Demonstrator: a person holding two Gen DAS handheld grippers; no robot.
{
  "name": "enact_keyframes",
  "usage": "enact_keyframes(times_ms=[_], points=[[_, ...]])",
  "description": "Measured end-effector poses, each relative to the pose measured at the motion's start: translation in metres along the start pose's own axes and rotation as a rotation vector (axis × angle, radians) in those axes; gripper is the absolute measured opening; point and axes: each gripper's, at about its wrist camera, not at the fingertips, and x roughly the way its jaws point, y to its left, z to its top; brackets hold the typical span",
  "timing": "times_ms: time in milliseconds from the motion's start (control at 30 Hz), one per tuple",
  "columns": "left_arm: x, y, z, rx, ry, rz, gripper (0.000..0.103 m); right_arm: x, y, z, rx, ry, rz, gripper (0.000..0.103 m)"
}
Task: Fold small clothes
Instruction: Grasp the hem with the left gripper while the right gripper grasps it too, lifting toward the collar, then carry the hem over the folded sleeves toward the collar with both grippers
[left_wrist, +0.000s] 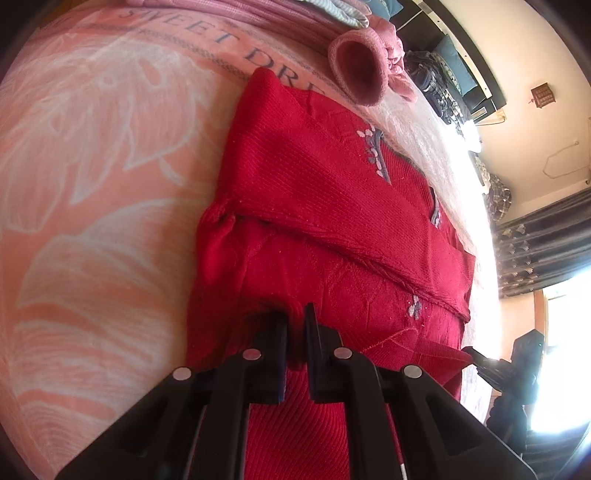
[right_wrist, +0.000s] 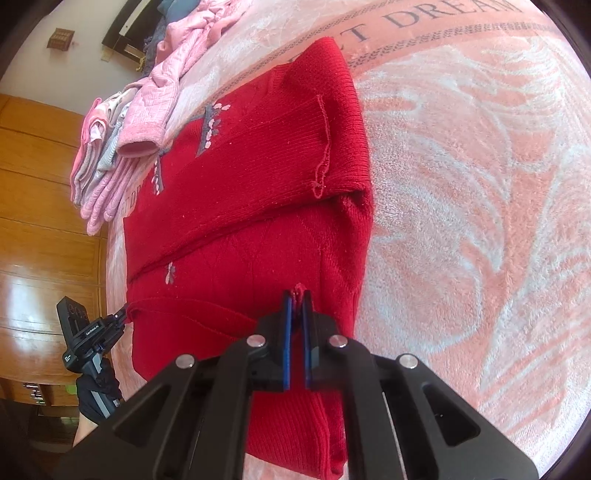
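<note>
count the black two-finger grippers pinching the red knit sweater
2. The left gripper is shut on the red knit sweater at its near hem; the right gripper is shut on the same hem at the other corner. Nothing suggests a hidden third.

Ribbed red knit sweater (left_wrist: 325, 229) lies on a fuzzy plush blanket (left_wrist: 92, 206); wardrobe (right_wrist: 40, 206) is glossy wood.
</note>
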Motion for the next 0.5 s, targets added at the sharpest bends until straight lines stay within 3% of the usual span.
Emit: enact_keyframes(times_ms=[67, 267, 300, 500], points=[[0.001, 0.005, 0.002, -0.012, 0.018, -0.027, 0.011, 0.005, -0.005, -0.001, 0.002, 0.010, -0.007, 0.006], [-0.015, 0.019, 0.015, -0.047, 0.104, -0.144, 0.018, -0.007, -0.008, -0.002, -0.012, 0.001, 0.002, 0.037], [-0.024, 0.019, 0.018, -0.031, 0.088, -0.144, 0.025, -0.015, -0.008, -0.002, -0.025, -0.017, -0.001, 0.040], [-0.068, -0.002, 0.028, 0.188, -0.045, -0.045, 0.032, -0.049, 0.004, 0.002, -0.089, -0.101, 0.025, 0.041]])
